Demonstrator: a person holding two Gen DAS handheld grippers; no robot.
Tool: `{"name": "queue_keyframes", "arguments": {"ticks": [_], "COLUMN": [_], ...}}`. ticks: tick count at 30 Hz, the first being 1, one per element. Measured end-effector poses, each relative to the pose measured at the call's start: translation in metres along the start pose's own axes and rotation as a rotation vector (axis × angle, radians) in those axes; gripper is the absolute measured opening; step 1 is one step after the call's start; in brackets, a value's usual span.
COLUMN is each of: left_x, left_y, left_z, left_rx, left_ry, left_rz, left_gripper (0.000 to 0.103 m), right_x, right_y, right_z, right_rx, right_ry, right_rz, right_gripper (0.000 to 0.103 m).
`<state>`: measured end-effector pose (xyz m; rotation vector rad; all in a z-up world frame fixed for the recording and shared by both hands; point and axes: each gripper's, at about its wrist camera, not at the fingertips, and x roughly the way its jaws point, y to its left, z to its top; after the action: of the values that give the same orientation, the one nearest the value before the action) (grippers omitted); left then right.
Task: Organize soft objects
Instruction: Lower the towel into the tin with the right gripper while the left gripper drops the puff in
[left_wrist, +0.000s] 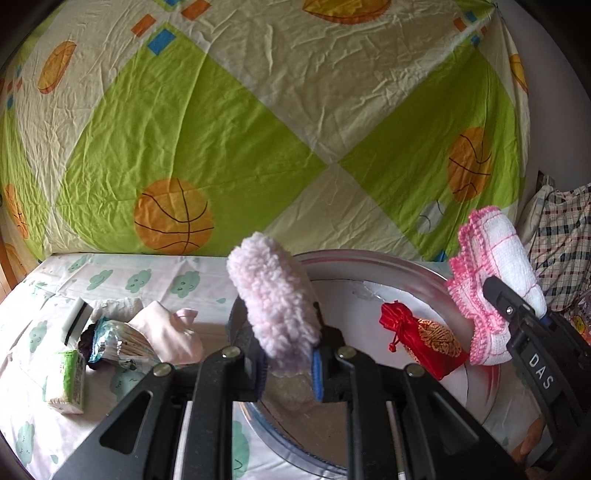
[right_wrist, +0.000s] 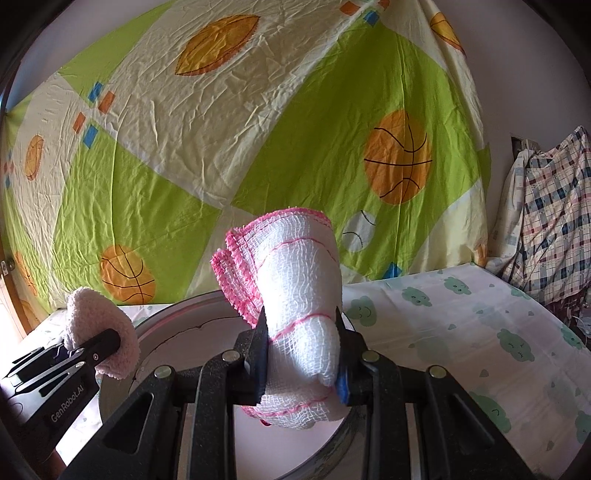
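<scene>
The left gripper (left_wrist: 286, 363) is clamped tight on a fluffy pale-pink pad (left_wrist: 271, 299), and the right gripper (right_wrist: 301, 363) pinches a rolled white gauze cloth (right_wrist: 299, 306) with a frilly pink edge, both held above a round, shiny metal tray (left_wrist: 388, 273). A red satin pouch (left_wrist: 421, 339) with gold embroidery lies in the tray. Left of it, on the cloud-print sheet (left_wrist: 155, 280), sit a pink sock (left_wrist: 170, 332), crinkly packets (left_wrist: 118, 343) and a green carton (left_wrist: 68, 382), with a wrinkled basketball-print cloth (left_wrist: 258, 110) hung behind.
</scene>
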<state>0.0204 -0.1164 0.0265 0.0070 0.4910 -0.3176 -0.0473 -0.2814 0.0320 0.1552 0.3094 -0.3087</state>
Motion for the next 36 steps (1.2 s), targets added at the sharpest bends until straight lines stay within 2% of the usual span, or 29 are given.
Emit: {"name": "queue_keyframes", "arguments": {"ticks": [11, 31, 34, 36], "left_x": [0.020, 0.039, 0.041, 0.042], "left_y": [-0.020, -0.013, -0.012, -0.013], "left_z": [-0.007, -0.012, -0.013, -0.014], "left_rx": [0.031, 0.034, 0.038, 0.043], "left_ry": [0.046, 0.112, 0.120, 0.121], "left_rz": [-0.003, 0.029, 0.032, 0.035], "left_gripper": [0.016, 0.016, 0.016, 0.016], "right_x": [0.024, 0.054, 0.055, 0.054], "right_y": [0.000, 0.024, 0.025, 0.024], "right_z": [-0.004, -0.017, -0.017, -0.017], "right_rx": [-0.018, -0.097, -0.093, -0.083], "right_ry": [0.069, 0.205, 0.215, 0.210], "right_rz": [0.005, 0.098, 0.125, 0.138], "right_gripper": [0.030, 0.031, 0.040, 0.061]}}
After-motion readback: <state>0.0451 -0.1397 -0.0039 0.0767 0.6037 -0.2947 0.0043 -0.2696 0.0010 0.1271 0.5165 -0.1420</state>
